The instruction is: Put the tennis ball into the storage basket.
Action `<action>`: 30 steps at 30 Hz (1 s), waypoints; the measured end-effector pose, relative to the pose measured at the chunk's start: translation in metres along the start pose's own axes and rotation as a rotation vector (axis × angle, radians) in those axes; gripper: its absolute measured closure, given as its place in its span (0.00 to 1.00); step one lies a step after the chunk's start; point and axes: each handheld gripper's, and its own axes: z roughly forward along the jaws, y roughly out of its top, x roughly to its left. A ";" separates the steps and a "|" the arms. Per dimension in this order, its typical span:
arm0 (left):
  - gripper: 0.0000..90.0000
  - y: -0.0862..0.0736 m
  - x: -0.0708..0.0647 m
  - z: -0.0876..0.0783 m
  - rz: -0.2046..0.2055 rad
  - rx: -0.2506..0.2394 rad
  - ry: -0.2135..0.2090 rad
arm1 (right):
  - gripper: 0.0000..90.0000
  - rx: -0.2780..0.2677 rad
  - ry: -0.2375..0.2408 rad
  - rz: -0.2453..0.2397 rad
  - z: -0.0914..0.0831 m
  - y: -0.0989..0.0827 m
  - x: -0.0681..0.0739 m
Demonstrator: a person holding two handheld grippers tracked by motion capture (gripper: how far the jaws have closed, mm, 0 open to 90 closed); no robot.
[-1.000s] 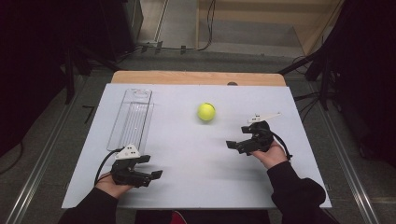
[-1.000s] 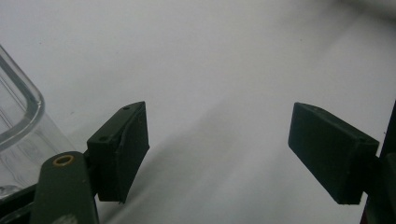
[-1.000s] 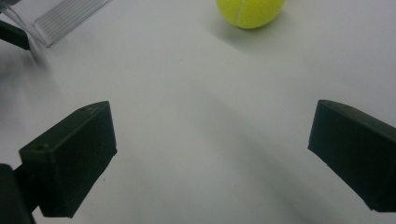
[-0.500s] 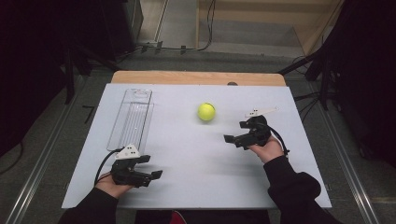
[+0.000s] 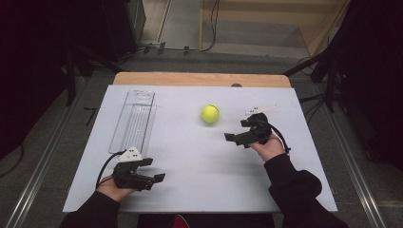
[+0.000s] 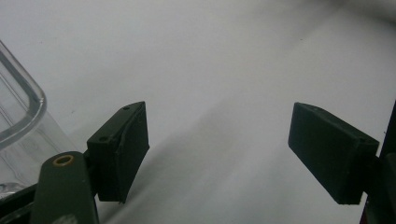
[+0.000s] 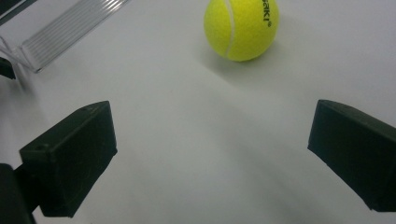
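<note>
Both grippers gape empty; right gripper (image 7: pixel 210 154) faces a fuzzy round tennis ball (image 7: pixel 241 28).

The right gripper (image 5: pixel 236 138) is the one thing that moves. A second ago it sits farther to the right on the counter (image 5: pixel 190 161), well apart from the tennis ball (image 5: pixel 210 114). Half a second ago it is already a little closer in. Now it lies nearer the ball, below and to the right of it, with bare counter between them. The person's right hand (image 5: pixel 269 145) and sleeve (image 5: pixel 297 187) come along with it, slanting further in toward the middle. In the right gripper view the ball sits ahead of the wide-set fingers (image 7: pixel 70 154).
</note>
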 end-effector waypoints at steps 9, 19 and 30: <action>0.23 0.000 0.000 0.000 0.004 -0.002 0.002 | 0.00 0.006 0.002 0.008 0.008 0.007 -0.001; 0.23 -0.001 0.000 0.000 0.001 -0.007 0.004 | 0.00 -0.004 -0.010 0.014 0.018 0.018 -0.004; 0.23 -0.001 0.000 0.000 0.000 -0.009 0.003 | 0.00 0.009 -0.003 0.013 0.030 0.028 -0.006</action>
